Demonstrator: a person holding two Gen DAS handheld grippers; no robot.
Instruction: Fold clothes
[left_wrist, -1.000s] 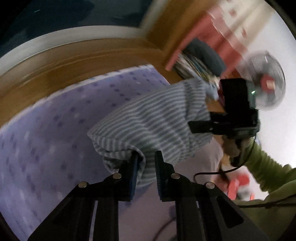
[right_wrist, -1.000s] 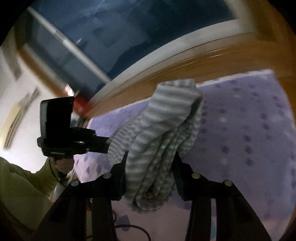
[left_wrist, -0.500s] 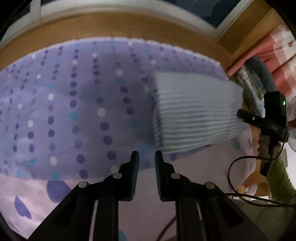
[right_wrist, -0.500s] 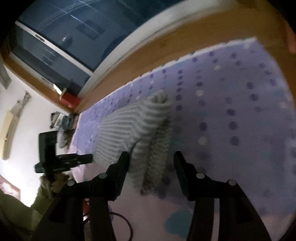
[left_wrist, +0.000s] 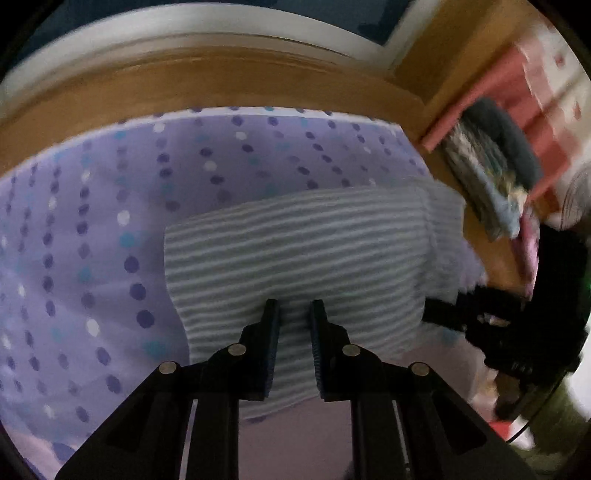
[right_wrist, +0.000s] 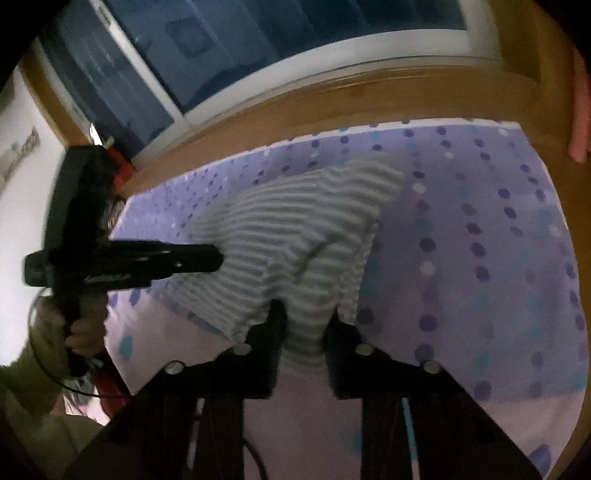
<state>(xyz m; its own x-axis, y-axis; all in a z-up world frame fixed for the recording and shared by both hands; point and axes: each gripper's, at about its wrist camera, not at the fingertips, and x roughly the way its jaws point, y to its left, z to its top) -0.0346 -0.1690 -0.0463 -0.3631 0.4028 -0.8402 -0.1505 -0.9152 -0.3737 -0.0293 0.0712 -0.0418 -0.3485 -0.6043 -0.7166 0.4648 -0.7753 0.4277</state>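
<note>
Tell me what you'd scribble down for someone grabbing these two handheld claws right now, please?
Left claw: fingers close together, low over the near edge of the striped garment. Cloth shows in the gap, but whether it is pinched cannot be told.
Right claw: closing, with a bunch of the same garment between its fingers.
Garment: lies on the dotted purple sheet, near its front edge.
Done: it is folded into a compact block, though it looks rumpled from the right camera.
Left: probably one more fold or a smoothing pass, then setting it aside.
</note>
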